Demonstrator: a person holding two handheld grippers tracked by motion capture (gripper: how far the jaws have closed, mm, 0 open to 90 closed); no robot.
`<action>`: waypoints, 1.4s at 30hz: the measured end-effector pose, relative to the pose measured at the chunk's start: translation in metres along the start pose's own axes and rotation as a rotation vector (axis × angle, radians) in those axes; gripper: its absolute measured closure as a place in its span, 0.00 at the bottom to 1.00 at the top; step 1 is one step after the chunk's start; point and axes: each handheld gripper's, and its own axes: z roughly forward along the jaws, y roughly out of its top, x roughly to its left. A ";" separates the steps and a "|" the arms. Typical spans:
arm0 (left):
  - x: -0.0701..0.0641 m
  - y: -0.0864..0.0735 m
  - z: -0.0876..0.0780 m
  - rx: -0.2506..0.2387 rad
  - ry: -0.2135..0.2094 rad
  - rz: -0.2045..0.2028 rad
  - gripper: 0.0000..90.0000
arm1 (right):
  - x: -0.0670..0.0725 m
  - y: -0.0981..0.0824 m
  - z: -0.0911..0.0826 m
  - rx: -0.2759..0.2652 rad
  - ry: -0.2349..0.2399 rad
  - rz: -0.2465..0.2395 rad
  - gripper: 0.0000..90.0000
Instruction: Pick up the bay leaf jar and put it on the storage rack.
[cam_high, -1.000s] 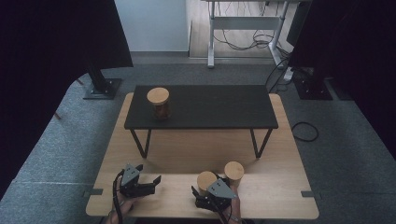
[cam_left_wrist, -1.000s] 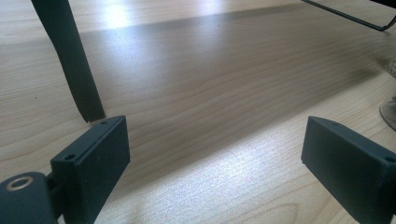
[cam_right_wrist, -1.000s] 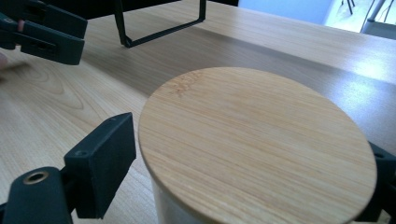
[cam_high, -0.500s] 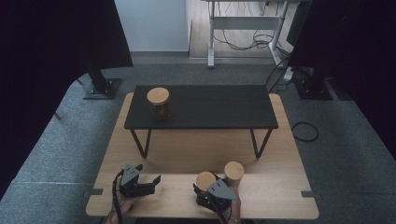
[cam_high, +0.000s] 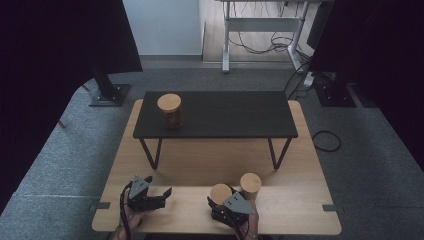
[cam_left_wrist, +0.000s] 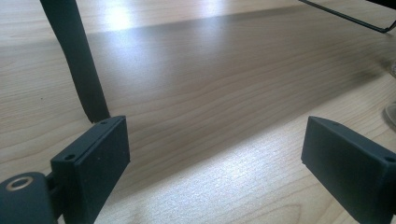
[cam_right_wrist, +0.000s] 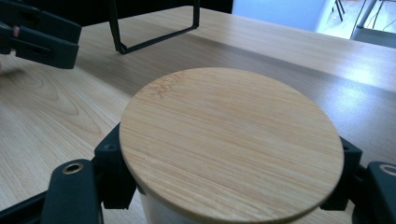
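While no label is legible, the right hand-held gripper (cam_high: 219, 199) clamps a jar (cam_right_wrist: 231, 140) (bamboo lid).

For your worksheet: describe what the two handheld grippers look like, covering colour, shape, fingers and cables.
Both the left gripper and the right gripper are black, each with a grey three-cornered plate on top. Their fingers are flat, blocky black pads with small screw holes. A black cable trails from the left one.
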 end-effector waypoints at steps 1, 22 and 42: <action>0.000 0.000 0.000 -0.001 0.000 0.000 0.08 | -0.001 0.001 -0.001 -0.004 0.005 0.003 0.28; 0.000 0.000 0.000 0.003 0.003 0.002 0.08 | -0.006 0.014 -0.017 -0.065 0.048 0.008 0.28; 0.000 -0.001 0.001 0.005 0.004 0.002 0.08 | -0.012 0.026 -0.031 -0.106 0.058 -0.005 0.28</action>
